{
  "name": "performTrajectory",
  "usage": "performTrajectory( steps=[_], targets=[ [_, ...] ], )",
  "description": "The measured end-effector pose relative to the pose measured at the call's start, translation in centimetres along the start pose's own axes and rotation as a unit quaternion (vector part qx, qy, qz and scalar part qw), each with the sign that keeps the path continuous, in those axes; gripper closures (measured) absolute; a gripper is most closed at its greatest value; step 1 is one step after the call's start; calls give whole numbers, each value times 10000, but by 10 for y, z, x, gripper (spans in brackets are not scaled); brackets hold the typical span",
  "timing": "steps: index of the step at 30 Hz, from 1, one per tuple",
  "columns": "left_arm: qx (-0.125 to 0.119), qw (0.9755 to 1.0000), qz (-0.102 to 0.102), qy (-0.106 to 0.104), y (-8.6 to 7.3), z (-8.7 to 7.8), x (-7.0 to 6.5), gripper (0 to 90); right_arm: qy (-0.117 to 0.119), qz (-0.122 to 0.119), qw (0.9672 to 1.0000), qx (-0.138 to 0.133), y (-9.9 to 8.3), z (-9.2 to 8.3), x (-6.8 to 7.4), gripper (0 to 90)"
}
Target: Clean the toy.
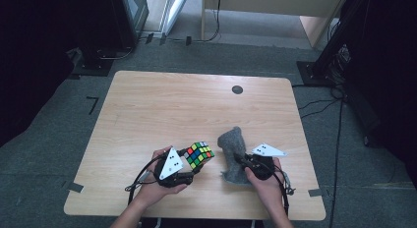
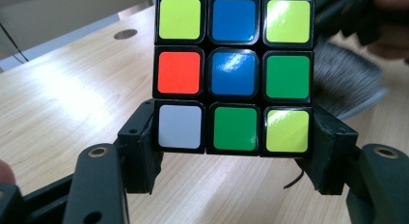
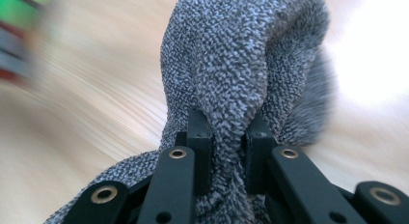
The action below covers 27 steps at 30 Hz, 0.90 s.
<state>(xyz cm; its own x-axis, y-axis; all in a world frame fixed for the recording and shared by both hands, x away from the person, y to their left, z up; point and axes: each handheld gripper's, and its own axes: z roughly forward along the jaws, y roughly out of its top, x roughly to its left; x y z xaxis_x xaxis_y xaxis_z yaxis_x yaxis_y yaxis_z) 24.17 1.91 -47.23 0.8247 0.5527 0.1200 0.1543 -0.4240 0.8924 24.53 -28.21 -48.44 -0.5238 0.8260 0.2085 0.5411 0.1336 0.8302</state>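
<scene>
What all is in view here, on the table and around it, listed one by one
puzzle cube: one, black with mixed colour stickers, held above the table's near side in the left tool
cloth: one, grey, bunched up right of the cube, pinched by the right tool
table: one, light wood, centre of the high view
cable hole cap: one, dark, far right part of the tabletop
tape marks: grey, on the carpet by the table's near corners
left tool: black, shut on the cube's bottom row
right tool: black, shut on a cloth fold
hands: two, at the near edge
</scene>
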Motion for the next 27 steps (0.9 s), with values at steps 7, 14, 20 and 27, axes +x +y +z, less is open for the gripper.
performTrajectory(
  steps=[7,14,20,27],
  targets=[
    [437,9990,128,33,3,9,-9,343,573,-1126,9865,-1039,28,-28,70,785],
    [870,9927,776,317,9,15,-33,344,433,-1898,9801,-388,19,-5,123,780],
    [833,9918,924,287,10,18,-42,346,-16,-1711,9841,-474,24,-11,111,778],
    [695,9947,757,98,10,13,-34,345,-409,-1102,9907,-682,28,-23,85,766]
  ],
)
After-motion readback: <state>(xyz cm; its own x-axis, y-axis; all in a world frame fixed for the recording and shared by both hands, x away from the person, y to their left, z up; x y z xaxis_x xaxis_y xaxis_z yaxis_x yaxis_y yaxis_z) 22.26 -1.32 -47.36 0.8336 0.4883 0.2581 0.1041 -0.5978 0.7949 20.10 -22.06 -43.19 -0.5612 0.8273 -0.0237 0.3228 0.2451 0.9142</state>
